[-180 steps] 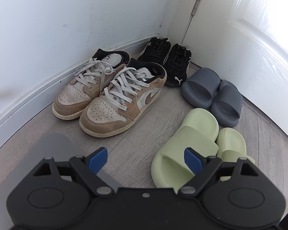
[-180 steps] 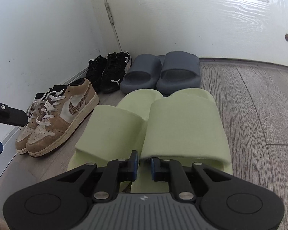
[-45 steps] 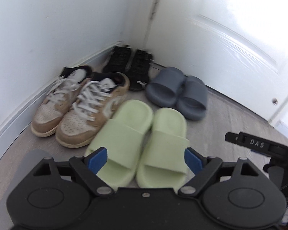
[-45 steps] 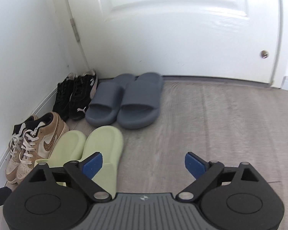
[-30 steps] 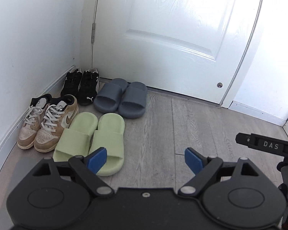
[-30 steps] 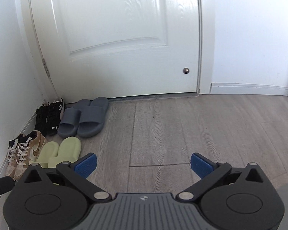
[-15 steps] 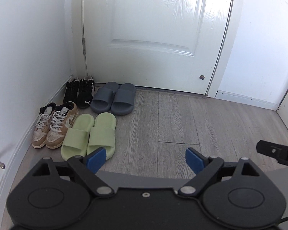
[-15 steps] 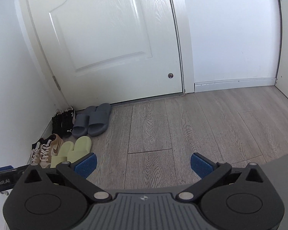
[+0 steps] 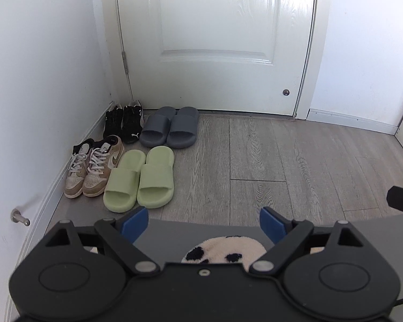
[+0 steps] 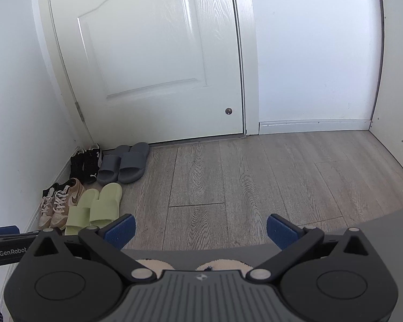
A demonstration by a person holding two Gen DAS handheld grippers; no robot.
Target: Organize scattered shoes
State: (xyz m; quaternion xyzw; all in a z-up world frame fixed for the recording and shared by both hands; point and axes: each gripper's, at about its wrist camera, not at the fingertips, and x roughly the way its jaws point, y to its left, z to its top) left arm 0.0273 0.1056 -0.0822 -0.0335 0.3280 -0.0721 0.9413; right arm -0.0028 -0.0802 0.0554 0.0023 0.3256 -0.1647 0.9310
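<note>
Both grippers, left [image 9: 203, 221] and right [image 10: 200, 228], are spread wide and empty; the shoes lie well ahead to their left by the wall: sneakers [image 9: 92, 166], green slides [image 9: 141, 178], black trainers [image 9: 123, 120], grey slides [image 9: 170, 127]

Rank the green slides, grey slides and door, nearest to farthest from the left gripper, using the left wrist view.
From the left gripper:
1. Green slides, just ahead, on the left.
2. Grey slides, behind the green pair, close to the door.
3. Door, at the far end of the floor.
</note>
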